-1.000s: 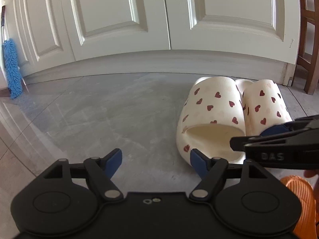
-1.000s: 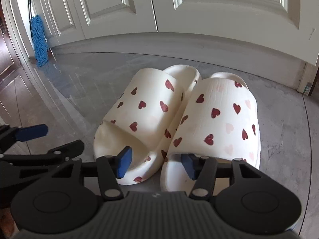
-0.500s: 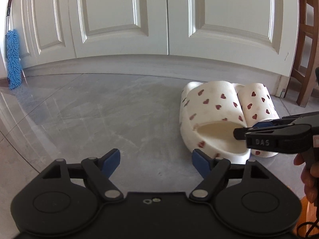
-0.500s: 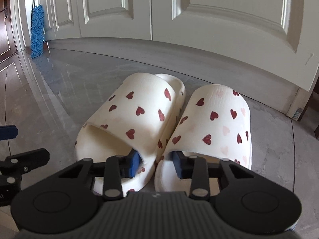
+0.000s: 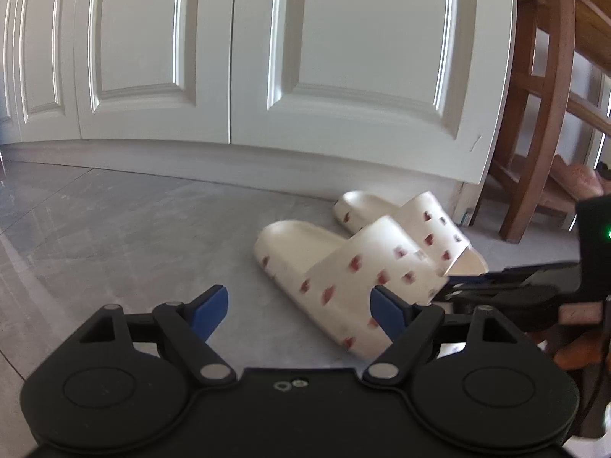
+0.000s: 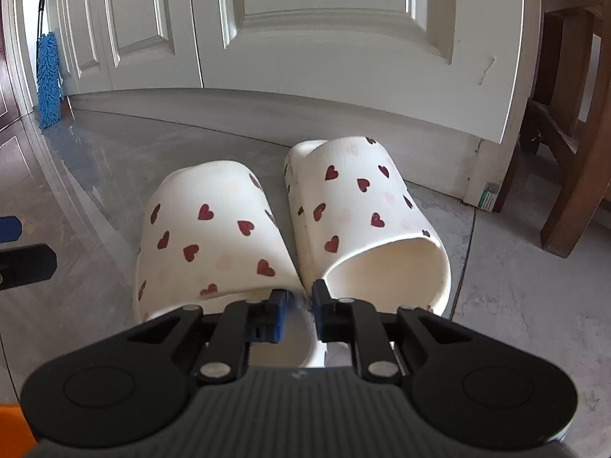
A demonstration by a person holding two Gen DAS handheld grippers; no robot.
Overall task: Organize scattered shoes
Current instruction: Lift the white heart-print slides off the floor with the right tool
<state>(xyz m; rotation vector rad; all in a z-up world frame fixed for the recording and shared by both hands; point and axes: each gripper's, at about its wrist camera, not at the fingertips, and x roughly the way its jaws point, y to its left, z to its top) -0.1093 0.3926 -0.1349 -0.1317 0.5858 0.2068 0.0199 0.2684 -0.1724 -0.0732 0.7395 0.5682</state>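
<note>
Two cream slippers with red hearts lie side by side on the grey floor near the white doors. In the right wrist view the left slipper [image 6: 214, 236] and the right slipper [image 6: 366, 213] fill the middle. My right gripper [image 6: 299, 315] is shut on the touching inner edges of both slippers at their toe ends. In the left wrist view the pair [image 5: 343, 271] looks lifted and tilted, with the right gripper [image 5: 454, 286] at its right end. My left gripper [image 5: 298, 309] is open and empty, just left of the near slipper.
White panelled doors [image 5: 267, 57] and a baseboard stand behind. A wooden chair [image 5: 534, 114] stands at the right. A blue mop [image 6: 49, 76] leans at the far left. An orange shoe [image 6: 15, 423] shows at the lower left edge.
My right gripper has closed on the inner edges of the two slippers and the pair has turned and shifted towards the right. The left gripper stays open.
</note>
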